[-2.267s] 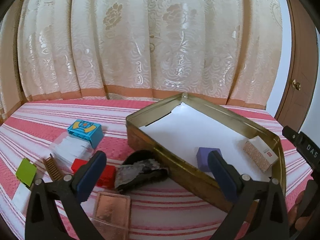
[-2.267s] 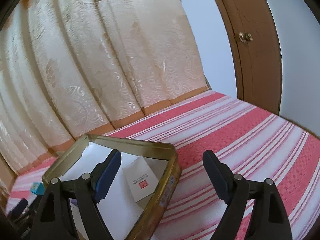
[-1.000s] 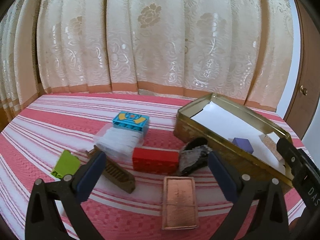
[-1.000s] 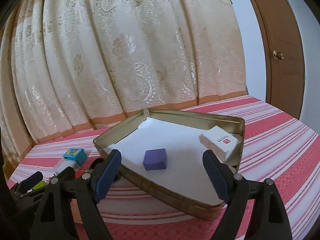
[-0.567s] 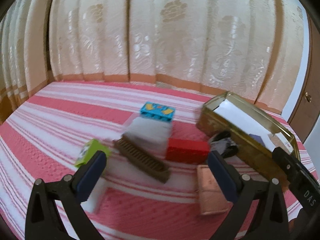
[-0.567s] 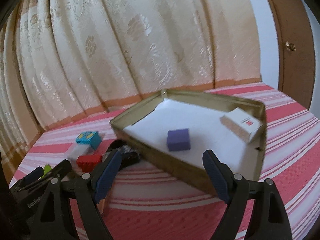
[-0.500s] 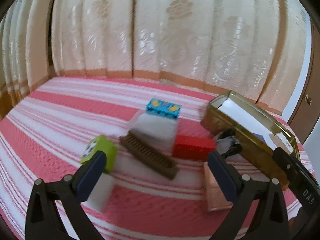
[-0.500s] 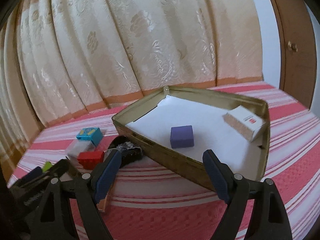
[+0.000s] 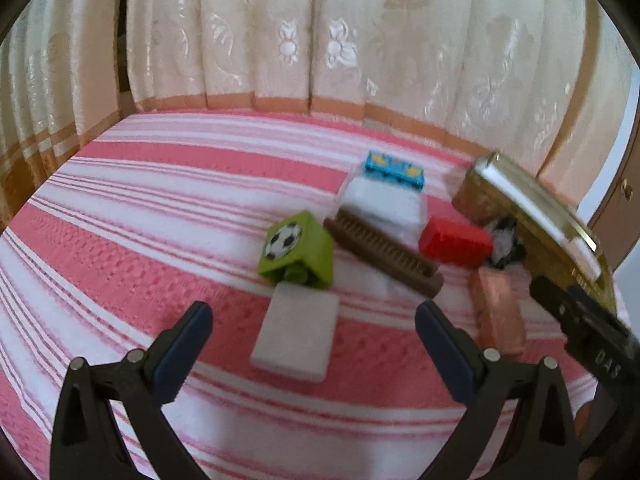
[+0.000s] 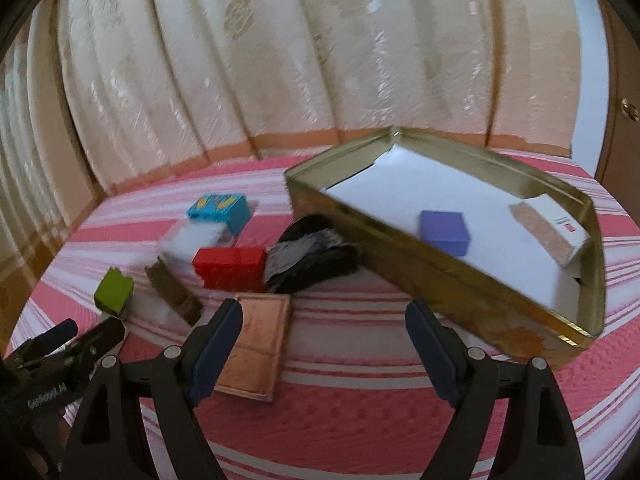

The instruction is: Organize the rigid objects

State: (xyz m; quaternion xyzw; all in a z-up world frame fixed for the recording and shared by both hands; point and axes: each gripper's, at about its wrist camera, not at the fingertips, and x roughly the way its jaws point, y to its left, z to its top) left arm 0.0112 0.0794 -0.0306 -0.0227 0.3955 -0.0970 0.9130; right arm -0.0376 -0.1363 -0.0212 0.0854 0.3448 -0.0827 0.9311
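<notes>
A gold tin tray (image 10: pixel 472 280) lined with white paper holds a purple cube (image 10: pixel 444 227) and a white box with a red mark (image 10: pixel 554 234). Loose on the striped cloth lie a red brick (image 10: pixel 230 267), a blue patterned block (image 10: pixel 220 210), a green football block (image 9: pixel 298 250), a brown comb (image 9: pixel 384 256), a flat white block (image 9: pixel 296 330), a copper plate (image 10: pixel 256 352) and a black-and-white lump (image 10: pixel 310 260). My left gripper (image 9: pixel 314 330) is open, and the white block lies just beyond its fingertips. My right gripper (image 10: pixel 324 330) is open above the cloth near the copper plate.
A cream patterned curtain (image 9: pixel 320 40) hangs close behind the table. A brown door (image 10: pixel 624 120) stands at the right. The tray's gold rim (image 9: pixel 532 208) shows at the right of the left wrist view, with the right gripper's black arm (image 9: pixel 588 344) in front of it.
Both grippers have swung left and dipped lower. The loose objects now fill the left wrist view, and the tray has shifted right in both views. Both jaws stay open.
</notes>
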